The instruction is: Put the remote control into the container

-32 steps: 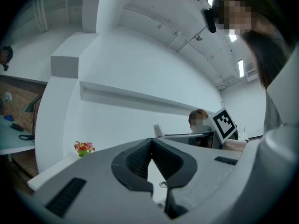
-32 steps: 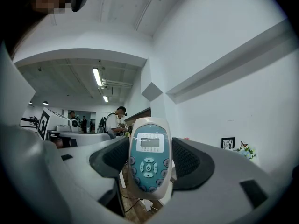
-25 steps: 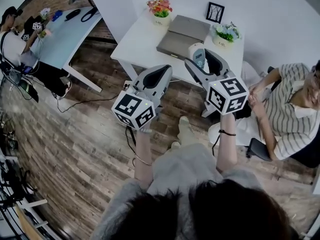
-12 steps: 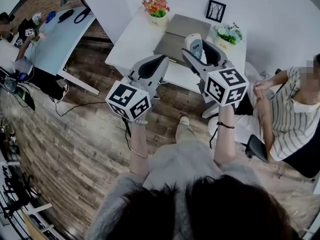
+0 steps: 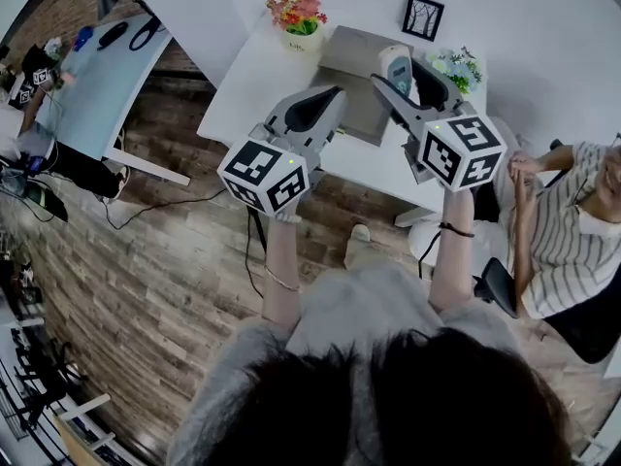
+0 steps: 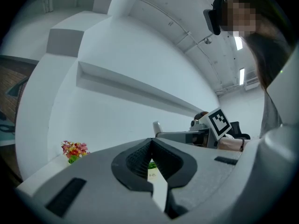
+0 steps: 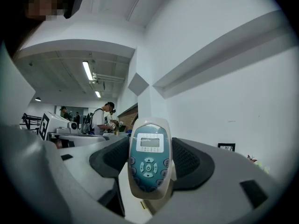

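Carrying is the step in hand — the right gripper (image 5: 405, 76) clamps the remote control (image 7: 149, 160) upright above the table (image 5: 247, 90); the left gripper (image 6: 149, 157) is closed on nothing. Next, probably: lower it into the grey container (image 5: 347, 58).

Both forearms reach up and forward, side by side, each hand gripping its tool from below. The left gripper (image 5: 333, 95) points ahead, its jaws drawn together on nothing. The right gripper (image 5: 400, 71) has its jaws clamped on the remote control (image 7: 149, 160), which stands upright between them.
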### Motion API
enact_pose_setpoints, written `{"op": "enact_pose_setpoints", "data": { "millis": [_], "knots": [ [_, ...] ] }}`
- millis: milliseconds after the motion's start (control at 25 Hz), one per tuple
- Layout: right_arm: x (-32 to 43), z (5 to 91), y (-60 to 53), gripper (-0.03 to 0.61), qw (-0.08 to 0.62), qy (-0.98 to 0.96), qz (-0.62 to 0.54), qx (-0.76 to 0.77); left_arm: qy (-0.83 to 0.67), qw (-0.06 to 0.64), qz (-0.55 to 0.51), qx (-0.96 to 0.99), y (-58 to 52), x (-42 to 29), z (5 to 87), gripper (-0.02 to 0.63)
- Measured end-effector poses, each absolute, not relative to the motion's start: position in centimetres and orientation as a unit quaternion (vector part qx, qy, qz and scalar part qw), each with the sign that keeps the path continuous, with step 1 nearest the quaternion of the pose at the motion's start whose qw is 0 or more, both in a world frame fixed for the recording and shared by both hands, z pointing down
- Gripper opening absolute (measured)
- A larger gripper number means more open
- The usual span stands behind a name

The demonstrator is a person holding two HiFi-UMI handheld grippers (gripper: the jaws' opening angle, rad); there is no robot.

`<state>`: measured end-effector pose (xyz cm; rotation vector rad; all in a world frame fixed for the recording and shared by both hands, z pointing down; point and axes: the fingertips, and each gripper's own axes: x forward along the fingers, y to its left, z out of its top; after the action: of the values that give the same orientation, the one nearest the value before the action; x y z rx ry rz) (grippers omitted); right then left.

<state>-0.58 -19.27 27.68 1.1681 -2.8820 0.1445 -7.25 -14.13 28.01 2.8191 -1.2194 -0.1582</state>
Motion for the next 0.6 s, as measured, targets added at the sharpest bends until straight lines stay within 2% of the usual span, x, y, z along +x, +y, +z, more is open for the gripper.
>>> {"op": "enact_pose_setpoints", "data": {
  "millis": [600],
  "knots": [
    [-3.0, 32.6, -27.3, 0.287, 0.066, -0.930, 0.071, 0.355, -0.409, 0.078, -0.042, 0.908, -23.0, -9.4, 32.2, 0.003]
  ]
}}
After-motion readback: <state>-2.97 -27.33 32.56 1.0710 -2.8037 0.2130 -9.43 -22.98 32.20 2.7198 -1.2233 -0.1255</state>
